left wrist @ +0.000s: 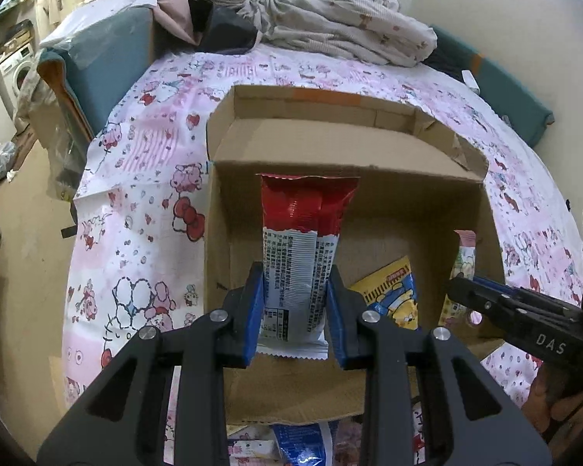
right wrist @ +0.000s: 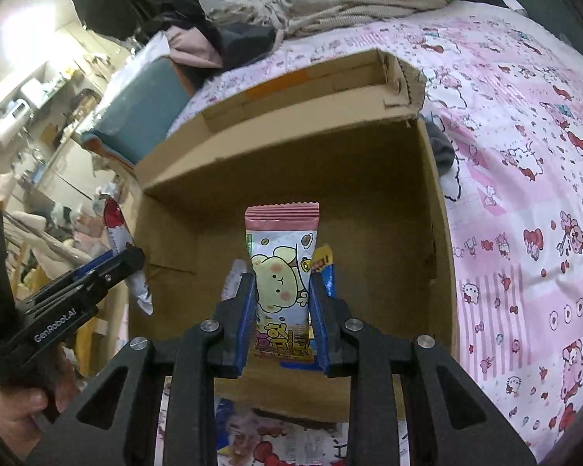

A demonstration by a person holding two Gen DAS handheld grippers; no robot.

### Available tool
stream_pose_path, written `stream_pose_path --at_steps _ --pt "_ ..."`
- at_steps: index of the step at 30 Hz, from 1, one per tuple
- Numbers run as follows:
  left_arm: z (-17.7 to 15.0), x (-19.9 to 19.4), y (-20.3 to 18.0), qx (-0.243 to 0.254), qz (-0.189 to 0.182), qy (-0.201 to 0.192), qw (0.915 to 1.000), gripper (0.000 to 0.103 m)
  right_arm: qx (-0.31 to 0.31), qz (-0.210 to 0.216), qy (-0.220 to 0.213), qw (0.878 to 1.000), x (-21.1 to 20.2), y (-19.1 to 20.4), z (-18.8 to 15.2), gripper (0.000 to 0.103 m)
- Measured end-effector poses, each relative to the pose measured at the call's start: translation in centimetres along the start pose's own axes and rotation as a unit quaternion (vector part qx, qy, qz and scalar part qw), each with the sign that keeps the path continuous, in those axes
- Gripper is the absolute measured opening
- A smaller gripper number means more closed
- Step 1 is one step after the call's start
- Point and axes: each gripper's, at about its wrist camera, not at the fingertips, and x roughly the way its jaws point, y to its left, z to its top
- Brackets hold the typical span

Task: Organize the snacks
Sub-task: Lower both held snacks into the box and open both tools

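Observation:
My left gripper (left wrist: 294, 283) is shut on a red and white snack packet (left wrist: 305, 248), held upright over the open cardboard box (left wrist: 369, 143). A yellow and blue snack packet (left wrist: 392, 295) lies on the box floor to its right. My right gripper (right wrist: 280, 279) is shut on a pink packet with a cartoon bear (right wrist: 281, 272), also above the box (right wrist: 291, 147). The yellow and blue packet (right wrist: 324, 264) peeks out behind that one. Each view catches the other gripper at its edge: the right gripper (left wrist: 462, 291) with its pink packet (left wrist: 462, 256), the left gripper (right wrist: 134, 262) with the red and white packet (right wrist: 116, 233).
The box sits on a pink cartoon-print sheet (left wrist: 136, 202) covering a bed. Crumpled bedding and clothes (left wrist: 330, 19) pile up behind it. More snack packets (left wrist: 299, 442) lie at the box's near edge. A teal cushion (left wrist: 105, 66) is at the left.

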Motion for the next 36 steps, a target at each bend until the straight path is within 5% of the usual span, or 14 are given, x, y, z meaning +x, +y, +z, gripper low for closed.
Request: stream_pose_path --at_steps 13,20,24,36 --pt "-0.5 0.2 -0.5 0.017 0.000 0.004 0.9998 0.029 -0.005 -0.009 0.029 1.000 1.2 0.3 -0.3 0.029" --pt "-0.6 -0.7 -0.8 0.024 0.020 -0.010 0.9994 0.081 0.015 0.007 0.026 1.000 0.8 -0.1 0.0 0.032" --pt "-0.8 -1.0 -1.0 0.026 0.009 -0.013 0.9995 0.081 0.021 0.001 0.008 1.000 0.2 -0.2 0.2 0.063" --pt "-1.8 -2.2 -0.1 0.001 0.001 -0.019 0.9998 0.081 0.037 0.003 -0.032 0.999 -3.0 -0.6 -0.4 0.067"
